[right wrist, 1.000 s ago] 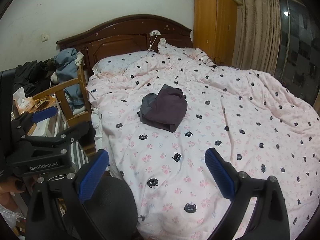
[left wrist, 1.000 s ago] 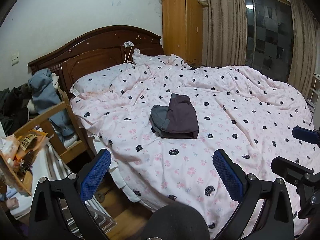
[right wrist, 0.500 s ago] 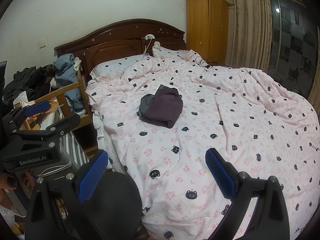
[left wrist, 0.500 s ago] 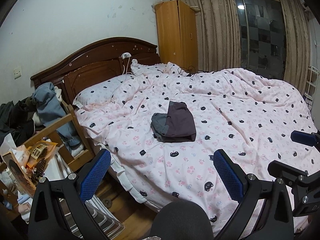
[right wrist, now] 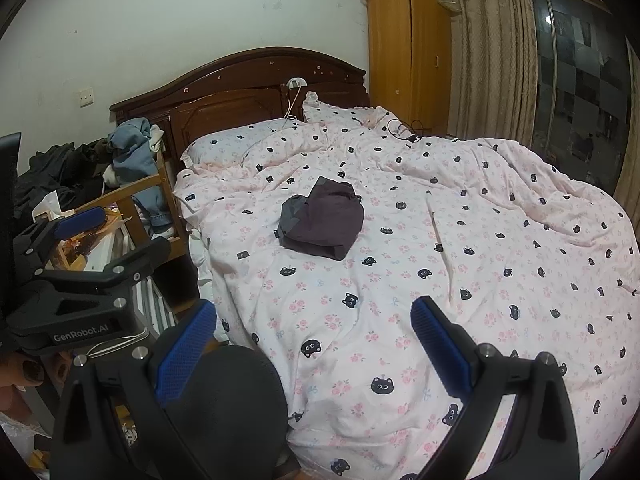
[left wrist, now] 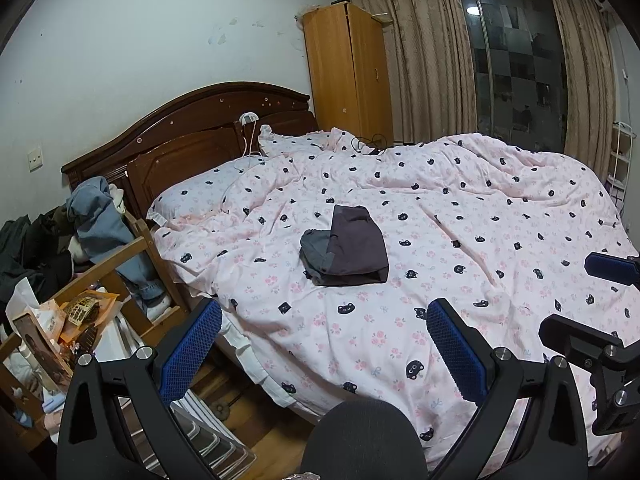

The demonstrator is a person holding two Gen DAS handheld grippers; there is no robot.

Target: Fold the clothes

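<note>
The left gripper (left wrist: 324, 344) is wide open and holds nothing; its two blue pads (left wrist: 192, 348) stand far apart above the near edge of the bed. The right gripper (right wrist: 314, 344) is also wide open and empty, over the same near edge of the pink quilt (right wrist: 460, 240). The two tools are side by side, the right one appearing at the right border of the left wrist view.

Ahead of both, and well apart from them, lies the dark garment (left wrist: 348, 246) on the quilt, about in the middle of the bed. It looks already folded into a compact bundle, purple-grey on top with a greyer part at its left end. In the left wrist view it sits almost straight ahead, between the pads but much farther away. In the right wrist view the garment (right wrist: 322, 222) is also ahead, a little toward the left. Its long axis seems to run away from the tools toward the headboard (left wrist: 208, 136), with the thick folded edge facing the grippers.

Neither gripper is clearly nearer; I judge the left one slightly better lined up. Any next reach must go forward over the quilt, toward this near edge
</note>
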